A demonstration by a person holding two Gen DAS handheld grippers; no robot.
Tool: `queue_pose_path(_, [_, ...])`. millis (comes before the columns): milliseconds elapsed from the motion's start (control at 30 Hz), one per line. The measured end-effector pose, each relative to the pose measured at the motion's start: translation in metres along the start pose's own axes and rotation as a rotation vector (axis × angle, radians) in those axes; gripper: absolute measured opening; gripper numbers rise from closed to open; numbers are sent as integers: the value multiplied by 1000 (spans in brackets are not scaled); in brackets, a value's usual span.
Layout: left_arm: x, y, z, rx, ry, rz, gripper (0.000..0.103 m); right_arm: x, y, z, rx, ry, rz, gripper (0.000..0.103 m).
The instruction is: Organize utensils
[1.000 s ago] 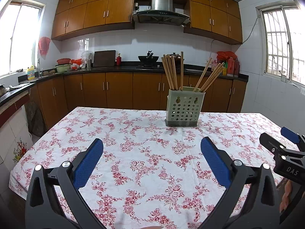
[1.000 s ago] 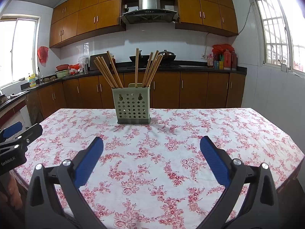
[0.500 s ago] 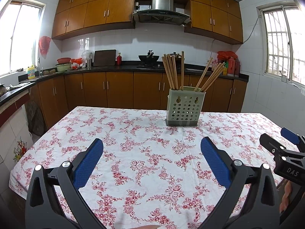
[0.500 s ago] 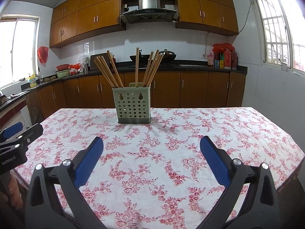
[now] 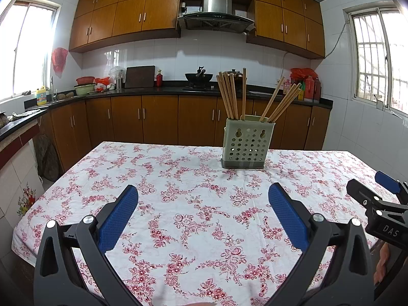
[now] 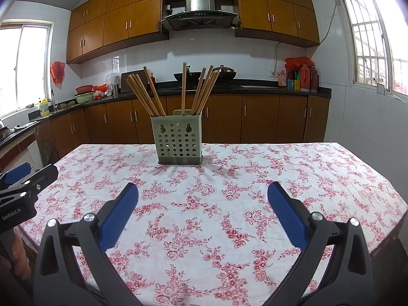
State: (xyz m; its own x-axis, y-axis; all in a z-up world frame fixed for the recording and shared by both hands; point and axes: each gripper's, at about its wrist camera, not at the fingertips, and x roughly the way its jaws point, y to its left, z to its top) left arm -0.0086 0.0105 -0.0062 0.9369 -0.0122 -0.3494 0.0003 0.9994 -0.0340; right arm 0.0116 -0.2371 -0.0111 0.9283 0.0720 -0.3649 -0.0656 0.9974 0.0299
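Both grippers are spread wide and hold nothing: the left gripper point(image 5: 203, 199) and the right gripper point(image 6: 203, 196) hover side by side above the near part of the table point(image 6: 331, 173), well apart from the chopstick holder point(image 6: 180, 140). The holder stands upright on the flowered tablecloth point(image 5: 178, 204) toward the far side of the table, with the chopsticks point(image 6: 153, 91) fanned out in it, one bunch leaning left, one stick upright and another bunch leaning right. The holder is light and tall for its base, so a sideways pull on one leaning stick could probably tip it or drag it across the cloth. The sticks are thin and crowded, so closing on one may catch its neighbours or let it slip between the pads. The loose cloth could also bunch up under a pushed holder. The inside of the holder is hidden, so whether it has separate compartments cannot be told. The lower ends of the sticks are out of sight, and the near table edge is cut off behind the gripper bodies.
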Motion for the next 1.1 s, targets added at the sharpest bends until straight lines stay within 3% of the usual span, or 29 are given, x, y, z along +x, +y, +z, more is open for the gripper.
queue_pose_path(1100, [0, -3, -2, -7, 3, 9, 101, 1, 0, 1, 4, 4, 1, 99])
